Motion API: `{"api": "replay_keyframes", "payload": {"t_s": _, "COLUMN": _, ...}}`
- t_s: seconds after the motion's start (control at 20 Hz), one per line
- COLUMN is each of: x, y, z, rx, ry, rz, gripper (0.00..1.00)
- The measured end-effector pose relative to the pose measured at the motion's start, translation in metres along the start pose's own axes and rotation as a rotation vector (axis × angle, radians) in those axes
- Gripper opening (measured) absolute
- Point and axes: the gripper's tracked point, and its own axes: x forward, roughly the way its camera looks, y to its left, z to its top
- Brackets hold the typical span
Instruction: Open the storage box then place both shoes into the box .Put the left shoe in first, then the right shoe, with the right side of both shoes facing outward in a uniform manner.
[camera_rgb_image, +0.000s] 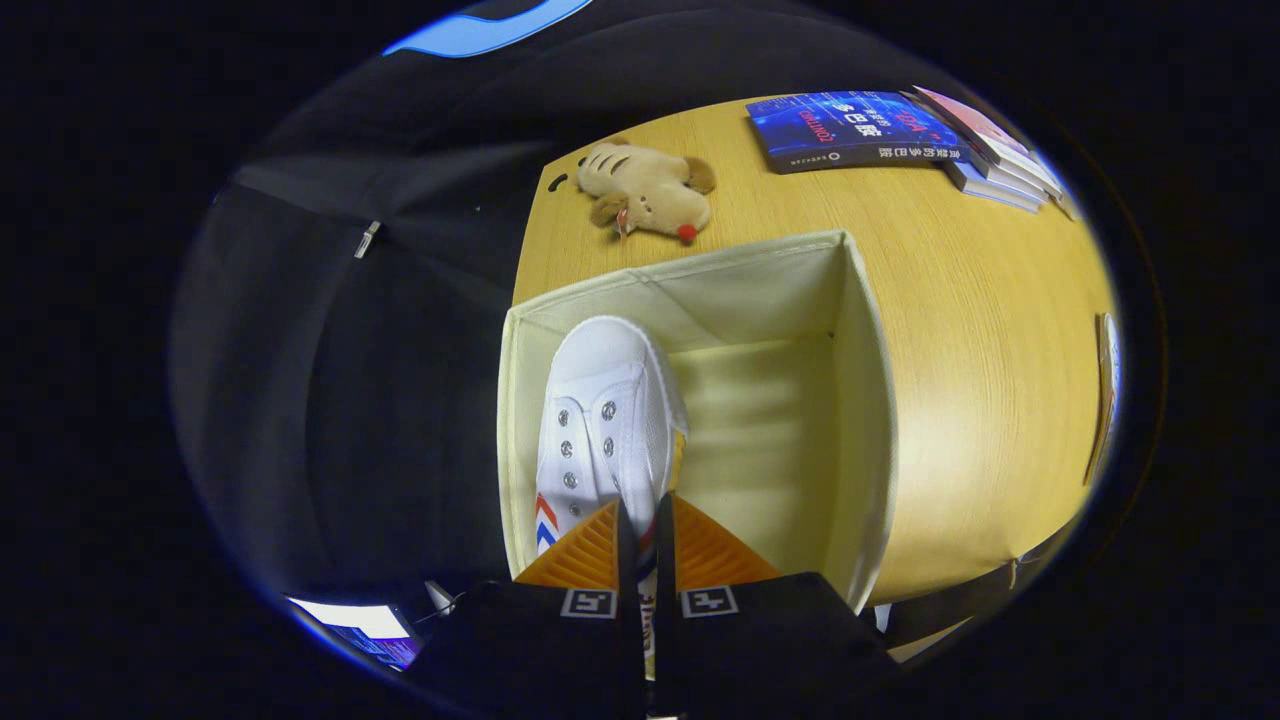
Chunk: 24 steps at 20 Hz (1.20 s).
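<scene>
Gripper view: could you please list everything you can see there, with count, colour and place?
Shoe: one, white with red and blue stripes, inside the box along its left wall, toe pointing away from the fingers.
Storage box: one, cream fabric, open, on the table.
Table: one, light wood, under the box.
Plush toy: one, tan with a red nose, on the table beyond the box.
Books: a small stack, top cover blue, on the table beyond the box, right of the toy.
Gripper: one, fingers nearly closed, pinching the shoe's heel end between them.
</scene>
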Motion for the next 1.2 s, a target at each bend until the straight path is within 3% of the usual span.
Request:
{"api": "replay_keyframes", "payload": {"t_s": 0.05, "x": 0.002, "y": 0.005, "z": 0.000, "rx": -0.009, "ry": 0.002, "rz": 0.019, "gripper": 0.09}}
{"api": "replay_keyframes", "payload": {"t_s": 0.15, "x": -0.004, "y": 0.021, "z": -0.002, "rx": -0.001, "ry": 0.001, "rz": 0.089, "gripper": 0.26}}
{"api": "replay_keyframes", "payload": {"t_s": 0.35, "x": -0.014, "y": 0.022, "z": 0.015, "rx": -0.038, "ry": -0.036, "rz": 0.119, "gripper": 0.85}}
{"api": "replay_keyframes", "payload": {"t_s": 0.4, "x": -0.020, "y": 0.020, "z": 0.017, "rx": -0.038, "ry": -0.045, "rz": 0.123, "gripper": 0.92}}
{"api": "replay_keyframes", "payload": {"t_s": 0.85, "x": -0.110, "y": -0.024, "z": 0.045, "rx": -0.061, "ry": -0.154, "rz": 0.200, "gripper": 0.93}}
{"api": "replay_keyframes", "payload": {"t_s": 1.2, "x": -0.204, "y": -0.133, "z": 0.062, "rx": -0.068, "ry": -0.336, "rz": 0.081, "gripper": 0.93}}
